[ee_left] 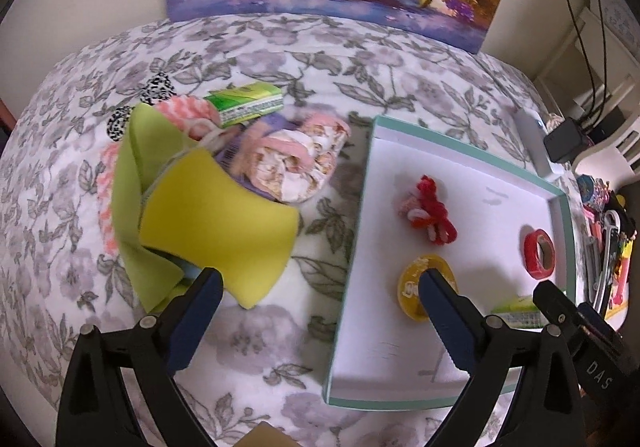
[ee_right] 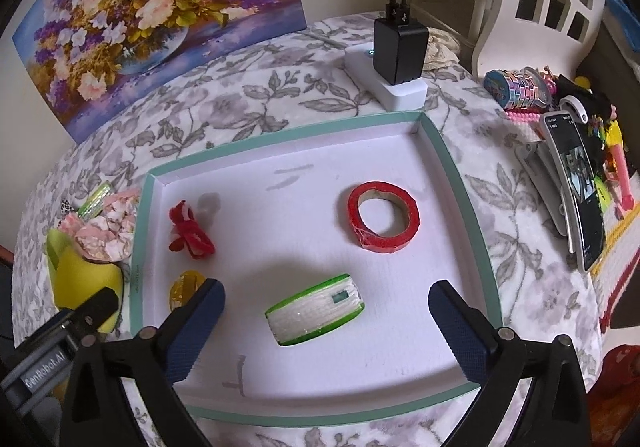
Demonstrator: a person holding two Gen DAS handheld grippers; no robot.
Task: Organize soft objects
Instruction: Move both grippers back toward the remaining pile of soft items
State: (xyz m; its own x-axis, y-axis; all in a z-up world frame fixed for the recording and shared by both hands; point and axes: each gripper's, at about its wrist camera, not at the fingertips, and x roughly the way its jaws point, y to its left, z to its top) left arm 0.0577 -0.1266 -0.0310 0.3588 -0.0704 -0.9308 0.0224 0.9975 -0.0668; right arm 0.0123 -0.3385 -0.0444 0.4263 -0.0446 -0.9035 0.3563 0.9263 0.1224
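Inside the white tray (ee_right: 460, 183) lie four items: red yarn bundle (ee_right: 190, 233), red tape roll (ee_right: 383, 219), yellow disc (ee_right: 185, 287), green-edged pack (ee_right: 316, 309). Left gripper (ee_left: 320, 311) and right gripper (ee_right: 326, 311): spread, empty. Outstanding: yellow sponge (ee_left: 216, 227), floral cloth roll (ee_left: 298, 163), still on the bedspread (ee_left: 260, 59).

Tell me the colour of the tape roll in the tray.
Red; the tape roll shows best in the right wrist view.

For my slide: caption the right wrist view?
Open right hand-held gripper above green-edged packet in tray.
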